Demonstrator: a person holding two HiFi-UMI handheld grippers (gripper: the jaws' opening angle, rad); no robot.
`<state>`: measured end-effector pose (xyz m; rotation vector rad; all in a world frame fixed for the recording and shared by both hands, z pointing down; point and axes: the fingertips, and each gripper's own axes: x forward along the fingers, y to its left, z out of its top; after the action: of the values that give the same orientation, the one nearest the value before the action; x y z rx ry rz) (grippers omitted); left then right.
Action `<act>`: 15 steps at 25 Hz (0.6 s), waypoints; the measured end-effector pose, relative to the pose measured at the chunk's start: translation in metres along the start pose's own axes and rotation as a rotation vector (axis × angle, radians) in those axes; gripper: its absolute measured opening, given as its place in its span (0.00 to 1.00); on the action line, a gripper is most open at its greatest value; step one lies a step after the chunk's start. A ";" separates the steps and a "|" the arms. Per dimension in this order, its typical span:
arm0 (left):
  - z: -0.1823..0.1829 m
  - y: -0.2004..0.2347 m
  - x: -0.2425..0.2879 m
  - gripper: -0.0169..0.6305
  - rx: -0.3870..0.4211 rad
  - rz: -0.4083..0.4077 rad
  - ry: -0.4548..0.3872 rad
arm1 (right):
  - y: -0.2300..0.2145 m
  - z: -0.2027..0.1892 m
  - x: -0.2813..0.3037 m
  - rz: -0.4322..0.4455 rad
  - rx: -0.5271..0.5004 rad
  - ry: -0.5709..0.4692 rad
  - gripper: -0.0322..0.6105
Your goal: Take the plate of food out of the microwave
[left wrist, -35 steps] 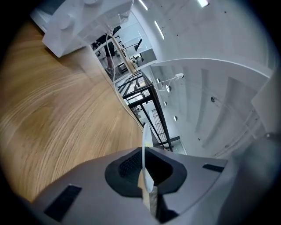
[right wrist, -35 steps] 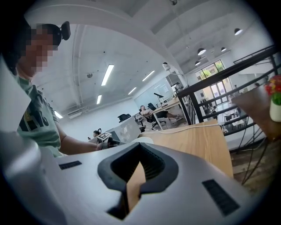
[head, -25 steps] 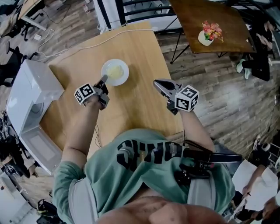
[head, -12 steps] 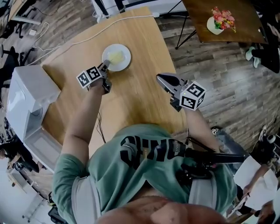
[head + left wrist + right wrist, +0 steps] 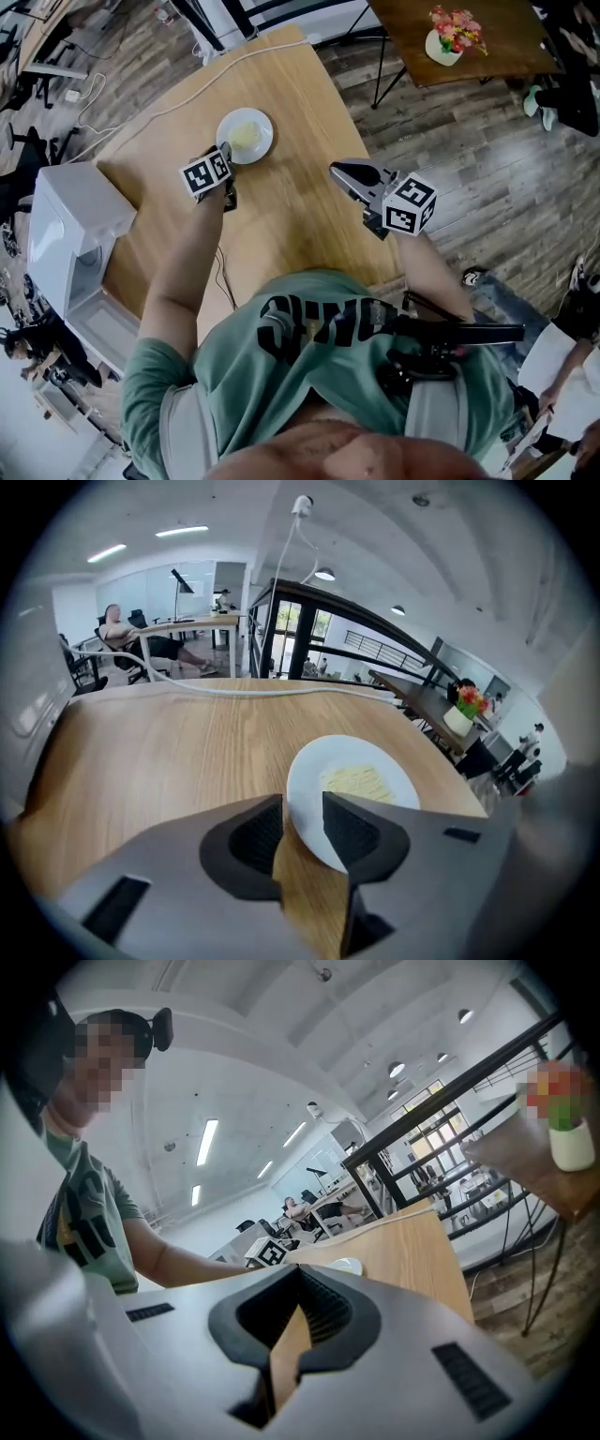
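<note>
There is one white plate [image 5: 245, 135] of yellow food, one white microwave [image 5: 66, 225] and one white cable [image 5: 159, 108]. There are two tables, a light table [image 5: 291, 84] and a dark table [image 5: 497, 70], with one flower pot [image 5: 446, 42]. There are two grippers, the left gripper [image 5: 225, 152] and the right gripper [image 5: 337, 170].

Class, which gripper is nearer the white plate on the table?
Left. The left gripper, jaws just opening, straddles the near rim of the plate; the right gripper hangs well to its right.
</note>
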<state>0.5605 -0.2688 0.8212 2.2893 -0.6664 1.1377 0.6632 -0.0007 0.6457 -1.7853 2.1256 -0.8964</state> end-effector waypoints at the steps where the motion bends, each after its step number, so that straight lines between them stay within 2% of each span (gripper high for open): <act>1: 0.001 0.000 -0.008 0.20 -0.028 -0.020 -0.022 | 0.002 0.002 -0.003 -0.003 -0.002 -0.006 0.06; 7: 0.005 -0.017 -0.097 0.20 -0.168 -0.269 -0.196 | 0.025 0.012 -0.009 0.003 -0.024 -0.035 0.06; 11: -0.010 -0.024 -0.178 0.20 -0.184 -0.361 -0.304 | 0.049 0.021 -0.013 0.036 -0.058 -0.035 0.06; 15: -0.041 -0.033 -0.252 0.20 -0.275 -0.473 -0.395 | 0.079 0.032 -0.016 0.091 -0.098 -0.031 0.06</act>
<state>0.4229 -0.1674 0.6291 2.2719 -0.3545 0.3567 0.6202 0.0107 0.5711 -1.7197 2.2469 -0.7500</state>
